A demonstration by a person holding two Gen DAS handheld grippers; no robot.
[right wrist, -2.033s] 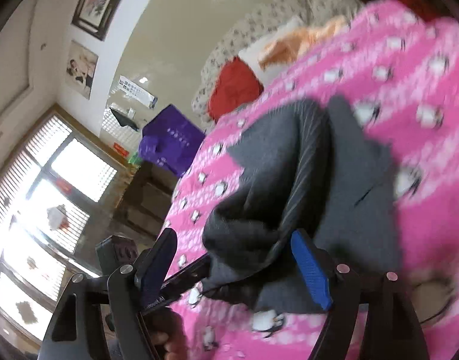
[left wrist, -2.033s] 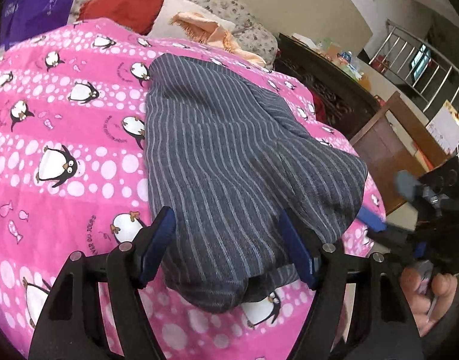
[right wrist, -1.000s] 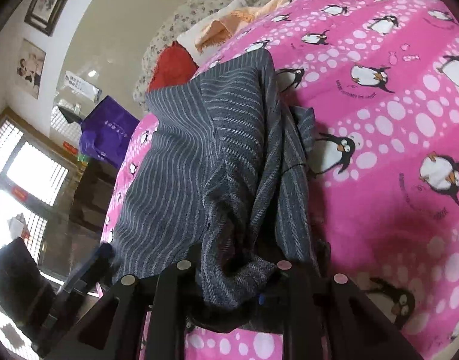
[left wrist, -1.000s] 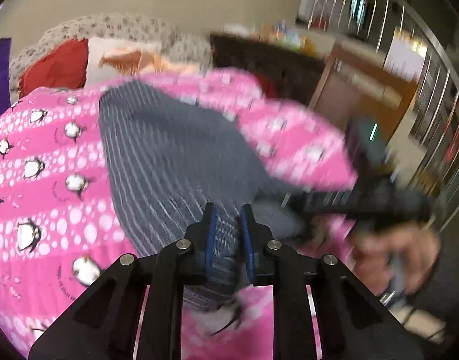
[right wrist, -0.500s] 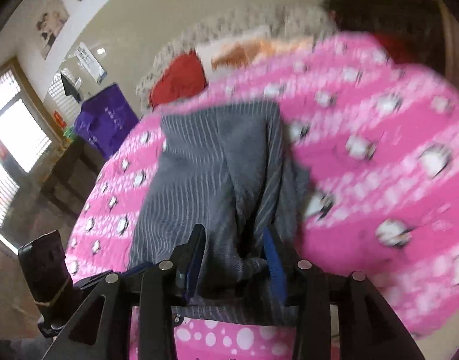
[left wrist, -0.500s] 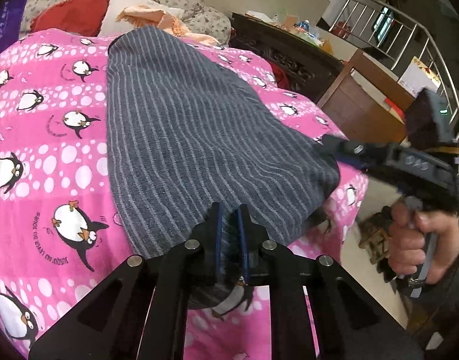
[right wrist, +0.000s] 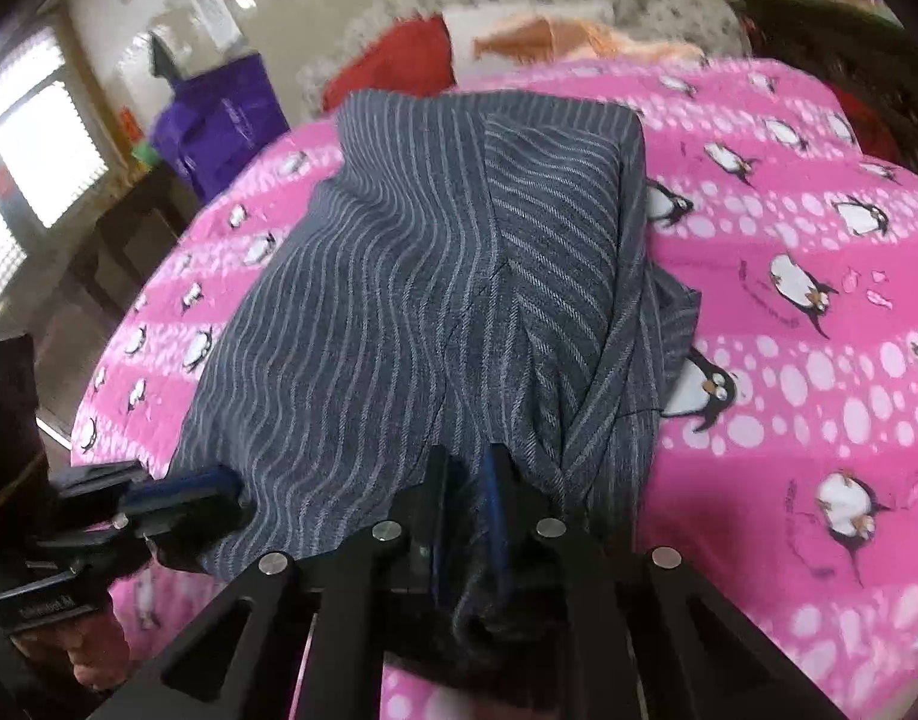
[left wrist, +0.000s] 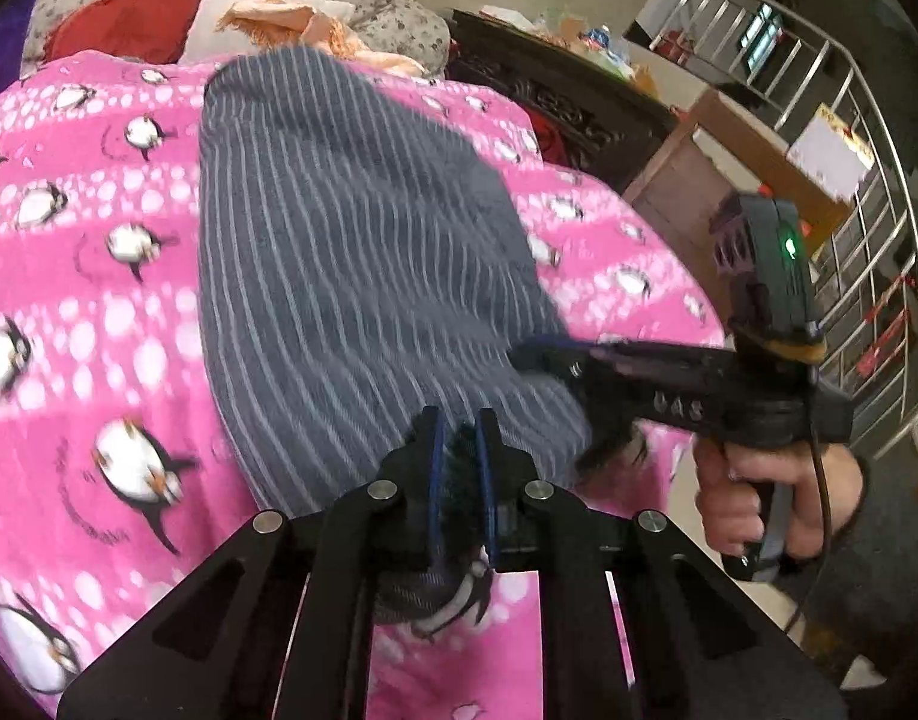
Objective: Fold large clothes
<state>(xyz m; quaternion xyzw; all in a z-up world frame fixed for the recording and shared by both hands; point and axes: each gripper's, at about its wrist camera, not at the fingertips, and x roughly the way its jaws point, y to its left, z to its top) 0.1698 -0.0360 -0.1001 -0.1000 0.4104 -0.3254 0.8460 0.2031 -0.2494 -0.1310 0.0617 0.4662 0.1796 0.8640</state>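
Pink penguin blanket (left wrist: 87,276) on the bed carries the grey striped garment (left wrist: 339,252). Left gripper (left wrist: 459,450) and right gripper (right wrist: 468,498) each pinch its near hem, jaws almost closed. Uneven pulling could skew the fold.

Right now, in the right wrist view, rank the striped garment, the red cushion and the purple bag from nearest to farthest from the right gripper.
1. Striped garment: clamped in the right gripper, spread ahead on the pink blanket.
2. Red cushion: beyond the garment's far edge, slightly left.
3. Purple bag: off the bed, far left. It and the cushion are hard to separate.
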